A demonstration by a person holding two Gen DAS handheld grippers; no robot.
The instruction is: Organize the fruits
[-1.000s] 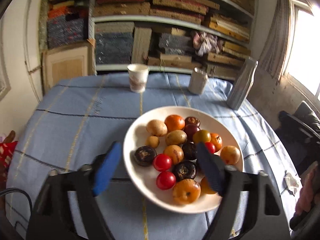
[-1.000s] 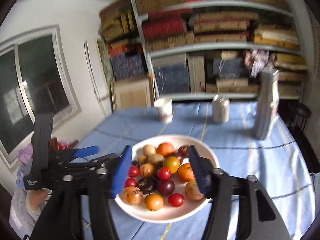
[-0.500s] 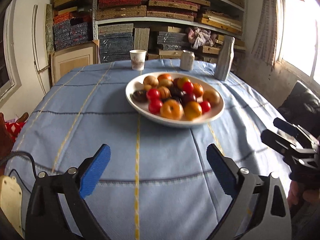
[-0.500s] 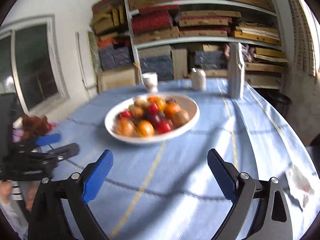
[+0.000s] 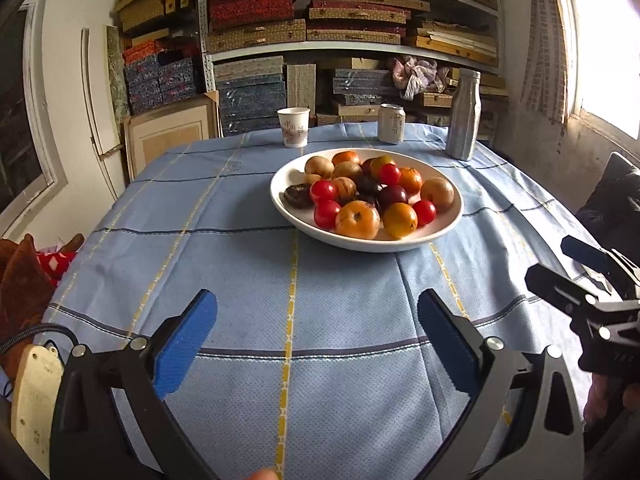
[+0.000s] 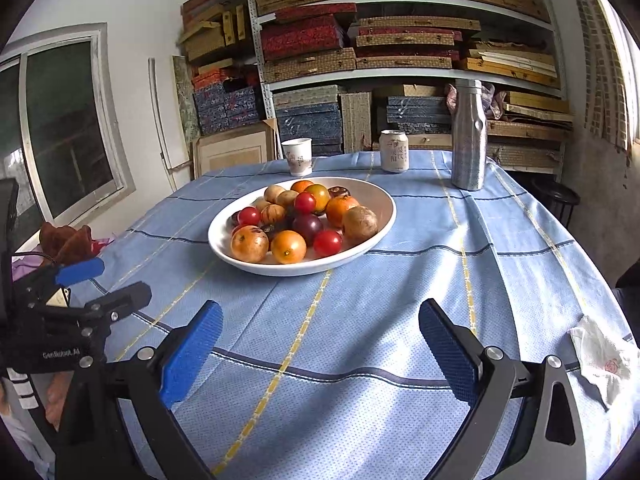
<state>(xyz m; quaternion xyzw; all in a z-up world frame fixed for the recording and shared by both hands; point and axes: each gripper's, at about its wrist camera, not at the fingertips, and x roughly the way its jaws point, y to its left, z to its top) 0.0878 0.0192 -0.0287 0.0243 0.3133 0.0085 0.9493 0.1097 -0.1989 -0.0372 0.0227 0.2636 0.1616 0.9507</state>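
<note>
A white bowl [image 5: 448,220] stands mid-table on the blue cloth, heaped with several fruits: orange ones [image 5: 357,219], red cherry tomatoes [image 5: 326,214], dark plums [image 5: 393,196] and tan ones [image 5: 437,194]. It also shows in the right wrist view [image 6: 384,208]. My left gripper [image 5: 316,340] is open and empty, low over the near table, well short of the bowl. My right gripper [image 6: 320,344] is open and empty, likewise near the front edge. Each gripper shows at the side of the other's view.
A paper cup [image 5: 294,127], a drink can [image 5: 391,123] and a tall metal bottle [image 5: 464,114] stand along the table's far edge. A crumpled tissue [image 6: 600,360] lies at the right edge. Shelves of boxes fill the back wall.
Both grippers have pulled back from over the bowl toward the near table edge and dropped lower. Their jaws have opened wider. The fruits have not moved.
</note>
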